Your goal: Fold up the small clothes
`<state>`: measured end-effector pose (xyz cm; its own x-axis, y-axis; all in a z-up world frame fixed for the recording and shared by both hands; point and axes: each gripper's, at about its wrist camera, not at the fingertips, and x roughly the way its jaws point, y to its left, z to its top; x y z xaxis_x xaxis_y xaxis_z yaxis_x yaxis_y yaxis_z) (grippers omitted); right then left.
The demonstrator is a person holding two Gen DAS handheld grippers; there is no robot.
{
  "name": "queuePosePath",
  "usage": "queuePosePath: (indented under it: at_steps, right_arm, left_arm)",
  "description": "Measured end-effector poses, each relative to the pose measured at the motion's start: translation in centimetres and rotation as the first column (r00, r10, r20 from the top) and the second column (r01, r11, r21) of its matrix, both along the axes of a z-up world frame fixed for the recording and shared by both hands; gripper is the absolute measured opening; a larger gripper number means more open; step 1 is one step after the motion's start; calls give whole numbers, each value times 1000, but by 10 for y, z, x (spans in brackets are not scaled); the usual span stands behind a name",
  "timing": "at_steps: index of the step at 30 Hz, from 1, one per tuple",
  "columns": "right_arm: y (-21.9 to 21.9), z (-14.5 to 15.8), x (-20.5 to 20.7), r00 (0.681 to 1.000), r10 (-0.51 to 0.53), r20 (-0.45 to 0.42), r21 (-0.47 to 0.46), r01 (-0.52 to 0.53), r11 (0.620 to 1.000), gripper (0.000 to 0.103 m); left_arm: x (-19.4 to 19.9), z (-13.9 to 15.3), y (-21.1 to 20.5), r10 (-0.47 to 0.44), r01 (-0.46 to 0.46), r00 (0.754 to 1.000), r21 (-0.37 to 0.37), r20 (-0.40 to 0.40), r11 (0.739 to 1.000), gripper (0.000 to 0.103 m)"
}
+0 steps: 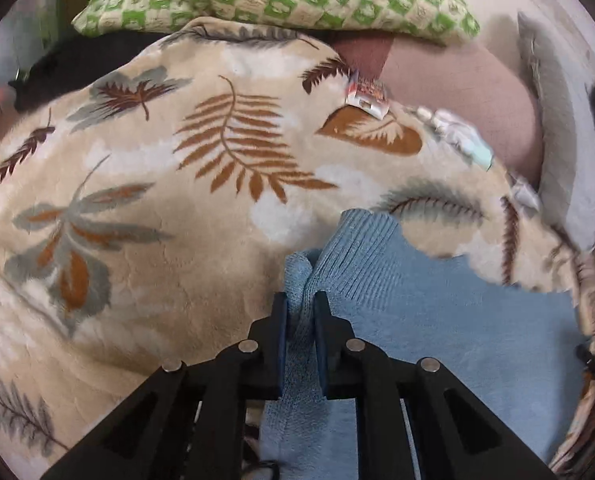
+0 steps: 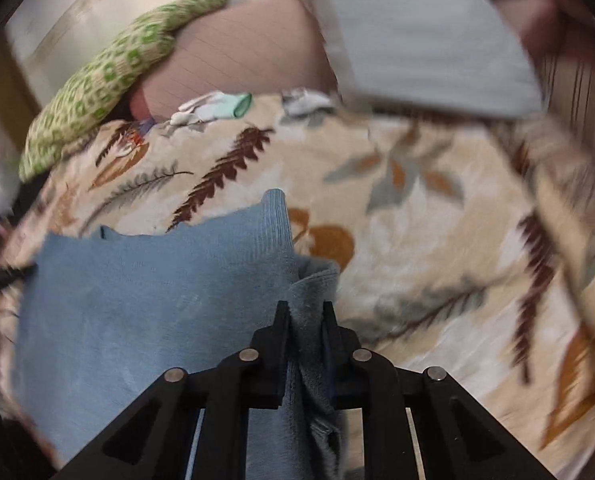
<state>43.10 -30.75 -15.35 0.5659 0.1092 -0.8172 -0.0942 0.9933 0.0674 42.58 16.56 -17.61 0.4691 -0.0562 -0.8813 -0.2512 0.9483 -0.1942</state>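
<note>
The left gripper (image 1: 300, 308) was clenched on a bunched edge of the blue garment (image 1: 437, 320), and the right gripper (image 2: 305, 316) pinched the opposite edge. The garment lay near the front edge of the leaf-print blanket (image 1: 157, 220). Each bite looked thin; uneven pulling could slip fabric free and skew the fold.
</note>
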Motion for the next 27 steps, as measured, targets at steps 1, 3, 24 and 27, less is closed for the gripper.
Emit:
queuePosePath:
  at_steps: [1, 3, 24, 27]
  right_arm:
    - [-1, -11, 3, 1000, -9, -17, -24, 8, 1000, 15]
    - [-15, -50, 15, 988, -66, -141, 31, 71, 997, 19]
    - [-37, -102, -146, 946, -5, -323, 754, 260, 603, 59]
    - [-43, -86, -162, 965, -21, -261, 819, 233, 525, 62]
  left_arm:
    - [5, -14, 4, 11, -12, 999, -14, -44, 1000, 15]
    - [7, -14, 10, 40, -42, 998, -34, -39, 999, 21]
    - [-154, 20, -33, 53, -49, 998, -149, 21, 988, 67]
    - [-160, 11, -47, 53, -54, 999, -74, -8, 996, 56]
